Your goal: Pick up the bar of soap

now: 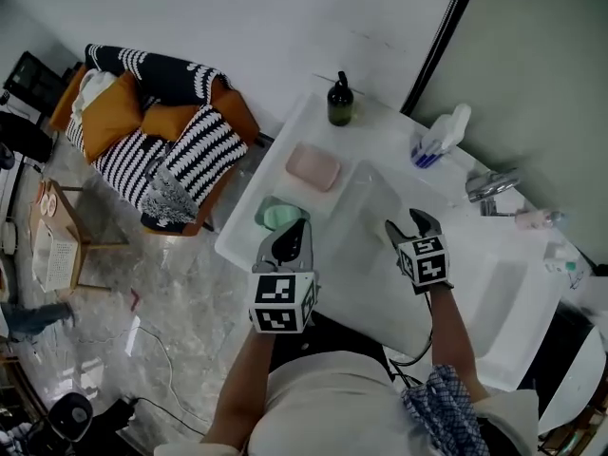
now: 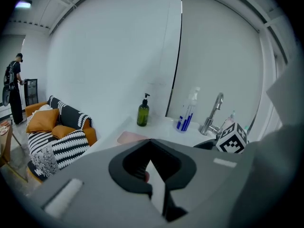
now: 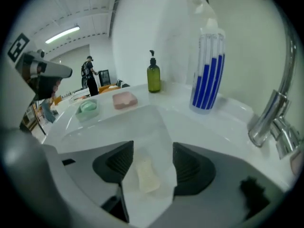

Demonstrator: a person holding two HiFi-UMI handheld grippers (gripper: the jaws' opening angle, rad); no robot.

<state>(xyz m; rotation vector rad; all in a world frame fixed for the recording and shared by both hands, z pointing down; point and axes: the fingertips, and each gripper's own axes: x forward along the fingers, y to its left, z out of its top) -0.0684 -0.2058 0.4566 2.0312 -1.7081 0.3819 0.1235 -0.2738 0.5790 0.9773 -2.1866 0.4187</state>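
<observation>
Our right tool [image 3: 153,147] above the white sink [image 3: 107,123], jaws wide apart, gripping nothing, the pale bar of soap [image 3: 147,175] lying untouched on the basin floor between them, our left tool [image 1: 291,236] closed, tips together, beside the green soap dish [image 1: 275,216] on the tabletop [image 1: 385,133]

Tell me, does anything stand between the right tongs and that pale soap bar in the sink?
Nothing visible does. The right tongs hang open above the sink, and the pale soap bar lies alone on the bare basin floor, in line with the gap between them, untouched.
</observation>
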